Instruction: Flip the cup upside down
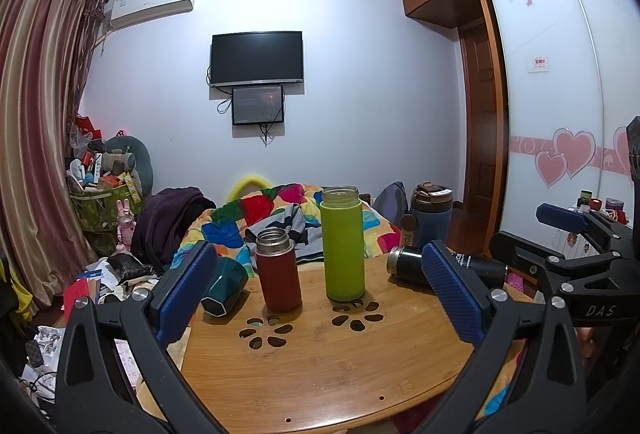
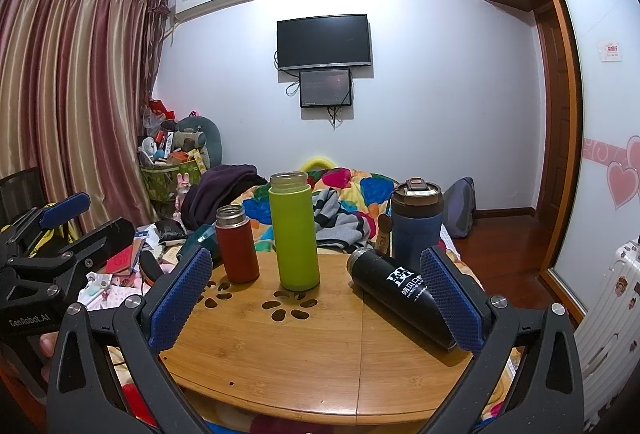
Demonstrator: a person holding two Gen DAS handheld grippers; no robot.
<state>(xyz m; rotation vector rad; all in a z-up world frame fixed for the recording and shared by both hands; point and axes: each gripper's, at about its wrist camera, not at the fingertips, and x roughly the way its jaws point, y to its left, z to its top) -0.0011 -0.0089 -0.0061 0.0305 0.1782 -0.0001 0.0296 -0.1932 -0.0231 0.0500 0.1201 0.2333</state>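
A round wooden table [image 1: 320, 374] [image 2: 320, 362] holds several cups. A red flask [image 1: 278, 270] [image 2: 237, 244] and a tall green bottle [image 1: 343, 244] [image 2: 294, 232] stand upright with open mouths. A black flask [image 1: 412, 261] [image 2: 400, 290] lies on its side at the right. A teal cup [image 1: 226, 286] [image 2: 202, 234] lies on its side at the left edge. My left gripper [image 1: 320, 294] is open and empty, in front of the red and green cups. My right gripper [image 2: 316, 298] is open and empty; its right finger hides the black flask's base.
A blue tumbler with a brown lid [image 1: 431, 215] [image 2: 416, 220] stands behind the table at the right. A bed with a colourful quilt [image 1: 256, 218] lies beyond. Clutter covers the floor at the left [image 1: 100, 282]. A wardrobe [image 1: 560, 93] lines the right wall.
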